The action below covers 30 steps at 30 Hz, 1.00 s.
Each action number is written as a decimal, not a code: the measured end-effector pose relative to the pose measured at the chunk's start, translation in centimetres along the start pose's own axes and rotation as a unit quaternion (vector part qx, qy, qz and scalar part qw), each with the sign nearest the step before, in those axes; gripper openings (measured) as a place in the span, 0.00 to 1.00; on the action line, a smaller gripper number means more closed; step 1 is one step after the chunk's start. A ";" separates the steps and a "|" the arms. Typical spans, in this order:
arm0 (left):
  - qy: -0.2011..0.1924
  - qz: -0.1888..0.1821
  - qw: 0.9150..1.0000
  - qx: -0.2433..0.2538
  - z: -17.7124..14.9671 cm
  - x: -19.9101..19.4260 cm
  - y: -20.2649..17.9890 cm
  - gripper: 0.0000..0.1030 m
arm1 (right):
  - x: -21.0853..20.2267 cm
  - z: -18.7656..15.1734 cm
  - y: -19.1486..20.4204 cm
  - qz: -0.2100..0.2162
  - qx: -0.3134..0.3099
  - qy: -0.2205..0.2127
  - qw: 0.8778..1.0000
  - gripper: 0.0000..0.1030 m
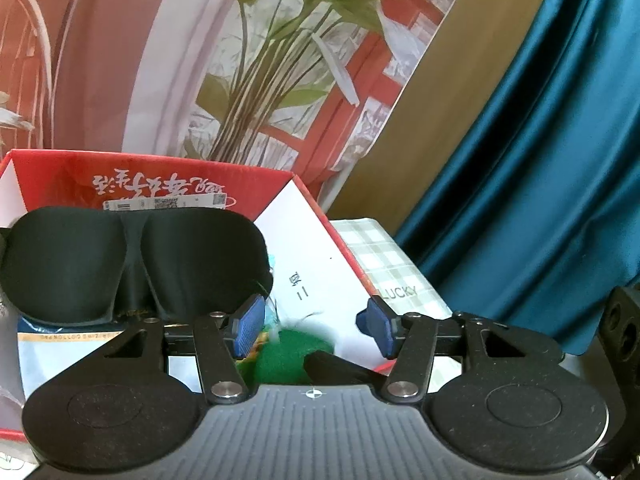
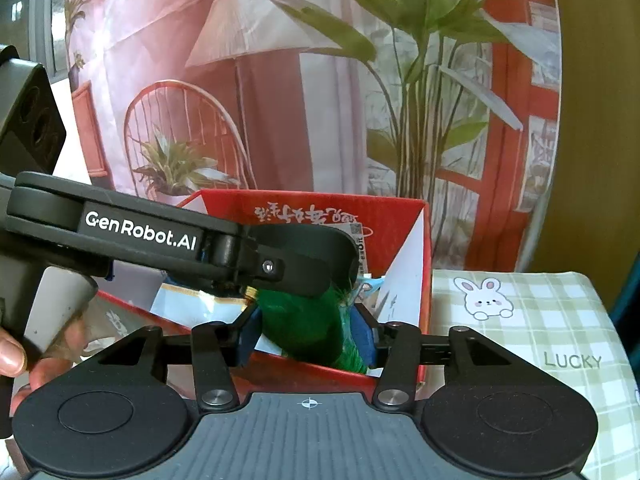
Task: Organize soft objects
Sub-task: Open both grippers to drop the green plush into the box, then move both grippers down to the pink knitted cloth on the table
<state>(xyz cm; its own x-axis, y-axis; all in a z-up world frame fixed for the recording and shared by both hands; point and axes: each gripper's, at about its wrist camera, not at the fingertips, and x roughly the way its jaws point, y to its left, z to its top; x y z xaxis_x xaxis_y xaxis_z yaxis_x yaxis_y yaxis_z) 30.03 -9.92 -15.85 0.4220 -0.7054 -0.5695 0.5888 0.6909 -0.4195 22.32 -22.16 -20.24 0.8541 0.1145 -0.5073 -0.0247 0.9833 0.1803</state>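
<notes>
The right gripper [image 2: 306, 338] pinched the green fluffy toy [image 2: 308, 328] over the red box [image 2: 424, 240], probably to drop it in; the left gripper [image 1: 316, 326], at nine o'clock, stood spread, empty.

A printed backdrop [image 2: 280, 80] stands behind the work area, showing a floor lamp, a wire chair holding a potted plant, tall green leaves and a red window frame. To its right is a plain ochre wall panel [image 1: 452, 92], then a teal curtain [image 1: 540, 160] hanging in folds. The table carries a green-and-white checked cloth [image 2: 540, 320] printed with a rabbit and "LUCKY". Lighting is even.
</notes>
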 end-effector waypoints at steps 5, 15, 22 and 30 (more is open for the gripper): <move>-0.006 0.024 1.000 0.011 -0.2 -1.1 -0.2 0.77 | -0.2 -0.2 0.2 -0.012 -0.003 0.001 1.000 0.58; -0.020 0.109 0.992 0.054 -1.9 -7.2 -1.1 0.98 | -3.3 -1.4 0.5 -0.028 0.010 -0.018 0.999 1.00; -0.011 0.190 0.980 0.061 -5.2 -12.9 -1.2 1.00 | -5.8 -3.2 1.5 -0.015 0.016 -0.009 1.000 1.00; 0.014 0.215 0.976 0.013 -10.1 -15.9 0.2 1.00 | -7.2 -6.7 3.2 0.003 0.019 0.045 0.999 1.00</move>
<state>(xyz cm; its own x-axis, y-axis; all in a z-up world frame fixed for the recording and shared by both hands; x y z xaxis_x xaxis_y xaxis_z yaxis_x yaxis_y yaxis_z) 16.46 3.03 -13.97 0.6148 -0.3451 -0.7091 0.3778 0.9182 -0.1193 12.65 -18.90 -21.65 0.8034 0.1347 -0.5801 -0.0090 0.9767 0.2144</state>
